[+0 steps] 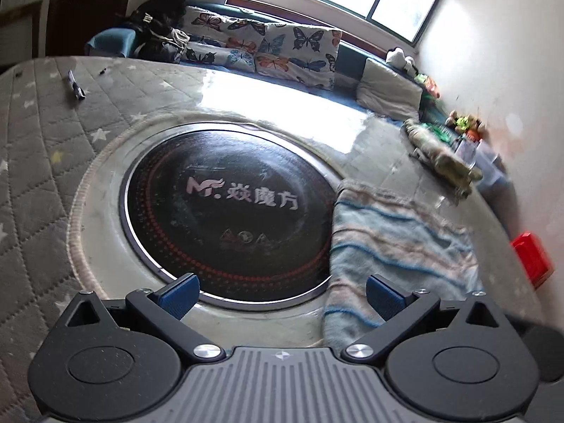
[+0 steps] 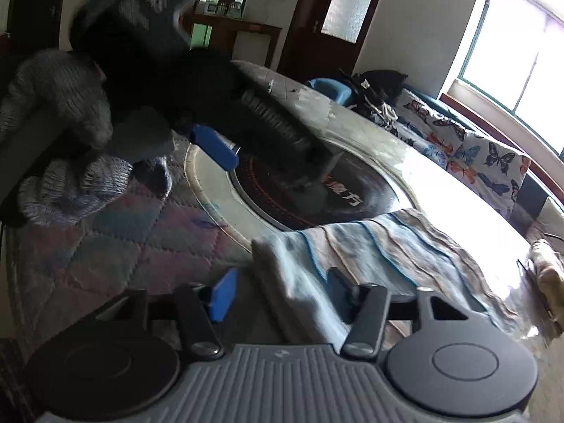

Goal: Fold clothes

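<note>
A blue, white and tan striped cloth [image 1: 398,246] lies flat on the round table, right of the black round hotplate [image 1: 229,211]. My left gripper [image 1: 282,296] hangs open over the hotplate's near rim with nothing between its blue pads; its right pad is just over the cloth's left edge. In the right wrist view the cloth [image 2: 387,246] shows a folded near corner, and my right gripper [image 2: 282,292] stands open with that corner between its fingers. A hand in a knitted glove [image 2: 53,105] holds the left gripper, whose one blue pad [image 2: 215,148] shows above the hotplate [image 2: 317,194].
A quilted grey cover [image 1: 42,141] lies over the table. Behind it runs a bench with butterfly cushions [image 1: 268,46] and a black bag [image 1: 158,28]. A crumpled greenish item [image 1: 440,151], clutter and a red box [image 1: 532,257] sit at the right edge. A small dark object [image 1: 75,84] lies far left.
</note>
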{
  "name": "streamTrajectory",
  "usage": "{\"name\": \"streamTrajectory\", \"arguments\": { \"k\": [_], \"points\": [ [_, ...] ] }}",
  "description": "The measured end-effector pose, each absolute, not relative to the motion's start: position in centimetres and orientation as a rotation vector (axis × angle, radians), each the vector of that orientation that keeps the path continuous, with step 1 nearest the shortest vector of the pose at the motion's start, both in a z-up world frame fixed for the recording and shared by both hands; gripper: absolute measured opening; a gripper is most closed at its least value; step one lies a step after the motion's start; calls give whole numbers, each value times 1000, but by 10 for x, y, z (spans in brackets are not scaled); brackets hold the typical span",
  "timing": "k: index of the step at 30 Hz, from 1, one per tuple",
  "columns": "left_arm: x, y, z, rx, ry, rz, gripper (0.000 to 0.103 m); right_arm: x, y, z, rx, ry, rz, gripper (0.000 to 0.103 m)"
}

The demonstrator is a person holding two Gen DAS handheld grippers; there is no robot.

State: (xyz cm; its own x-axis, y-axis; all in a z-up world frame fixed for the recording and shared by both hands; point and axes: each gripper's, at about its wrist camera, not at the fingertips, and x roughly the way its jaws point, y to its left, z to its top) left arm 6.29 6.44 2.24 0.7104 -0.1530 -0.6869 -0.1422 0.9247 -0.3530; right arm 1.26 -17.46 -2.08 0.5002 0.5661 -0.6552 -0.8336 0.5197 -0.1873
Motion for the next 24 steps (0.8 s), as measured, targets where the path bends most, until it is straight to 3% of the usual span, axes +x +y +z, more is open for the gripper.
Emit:
{"name": "streamTrajectory", "arguments": {
  "k": [1, 3, 8, 17, 20, 23, 24],
  "points": [
    [64, 65, 23, -417, 786, -17, 101, 13, -172, -21, -527, 570, 896, 45],
    [66, 65, 24, -450, 790, -40, 101, 15, -168, -22, -522, 573, 898, 43],
    [76, 62, 13, -532, 835, -89, 96, 18, -158, -25, -509, 579, 904, 20],
    [88, 52, 2, -613, 882, -156, 80, 24, -189, -1, -343, 566, 906, 6],
    [91, 49, 3, -612, 887, -160, 78, 24, -191, 1, -359, 563, 895, 6],
    [90, 50, 6, -599, 881, -148, 78, 22, -187, -6, -370, 565, 906, 15],
    [90, 51, 6, -598, 880, -146, 78, 20, -185, -8, -375, 569, 914, 23]
  ]
}}
